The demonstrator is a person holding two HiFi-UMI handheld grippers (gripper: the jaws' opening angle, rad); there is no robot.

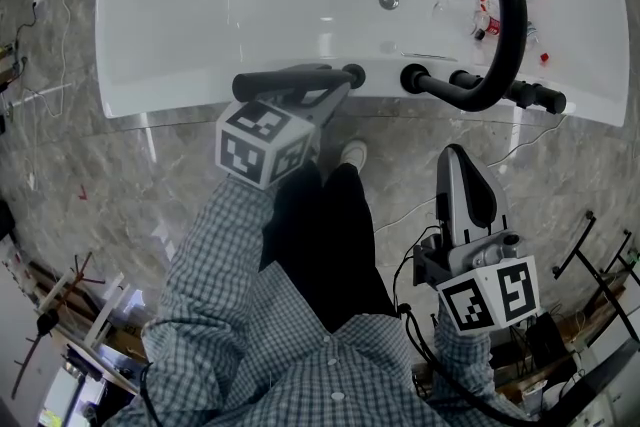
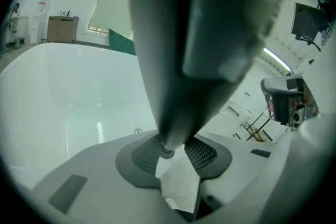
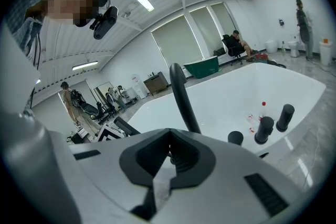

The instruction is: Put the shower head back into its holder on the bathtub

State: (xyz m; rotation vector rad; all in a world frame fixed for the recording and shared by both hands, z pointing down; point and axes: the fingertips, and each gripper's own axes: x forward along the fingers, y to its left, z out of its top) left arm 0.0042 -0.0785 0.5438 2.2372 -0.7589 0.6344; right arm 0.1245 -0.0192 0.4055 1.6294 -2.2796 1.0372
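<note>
Black, smooth and rigid, the shower head (image 1: 290, 79) is hovering level over the bathtub (image 1: 180, 35) near rim. The left gripper (image 1: 335, 91) is clamping its handle, likely slippery, so mid-handle is looking safest. The right gripper (image 1: 457, 161) is sitting closed, empty.

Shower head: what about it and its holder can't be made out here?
Head view: the left gripper hides part of the shower head.
Left gripper view: the shower head is blurred, too close, and blocks part of the bathtub.
The holder: which black fitting on the rim it is cannot be told.
</note>
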